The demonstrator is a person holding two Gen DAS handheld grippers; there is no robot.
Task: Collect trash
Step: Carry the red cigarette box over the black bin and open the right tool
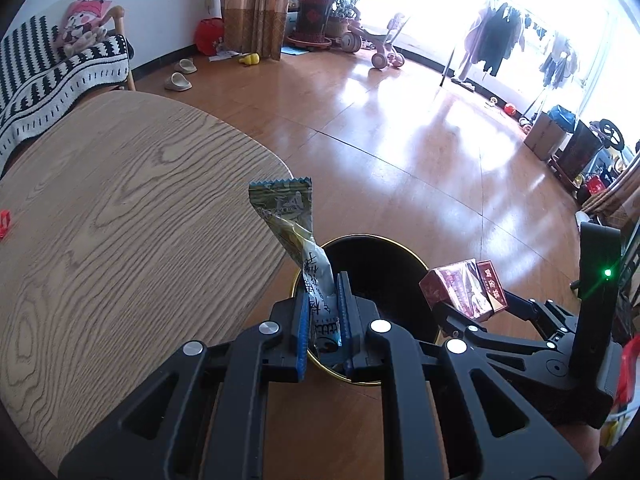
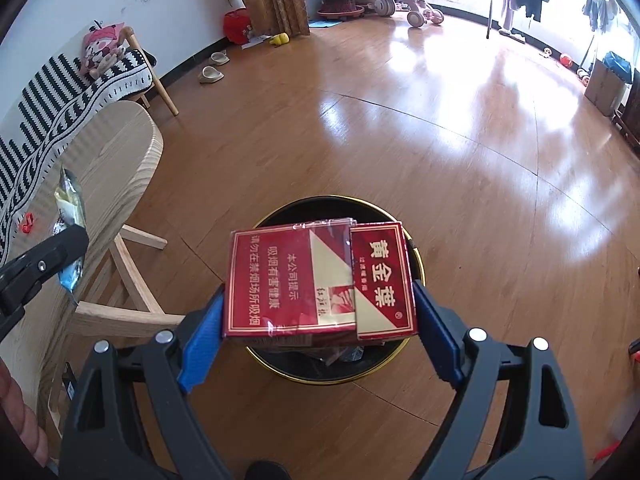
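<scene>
My left gripper [image 1: 323,312] is shut on a green and white snack wrapper [image 1: 298,236], held upright over the near left rim of a black trash bin [image 1: 384,276] with a gold rim. My right gripper [image 2: 320,320] is shut on a red cigarette pack [image 2: 316,280], held flat above the same bin [image 2: 332,208]. In the left wrist view the right gripper [image 1: 460,312] and its pack [image 1: 464,290] hang over the bin's right side. In the right wrist view the left gripper's finger [image 2: 44,260] and the wrapper [image 2: 70,208] show at the left edge.
A wooden table [image 1: 120,220] lies left of the bin, with a small red object [image 1: 4,224] at its left edge. The table's legs [image 2: 128,276] stand near the bin. A striped sofa [image 1: 48,68], slippers [image 1: 180,76] and open wood floor [image 1: 400,140] lie beyond.
</scene>
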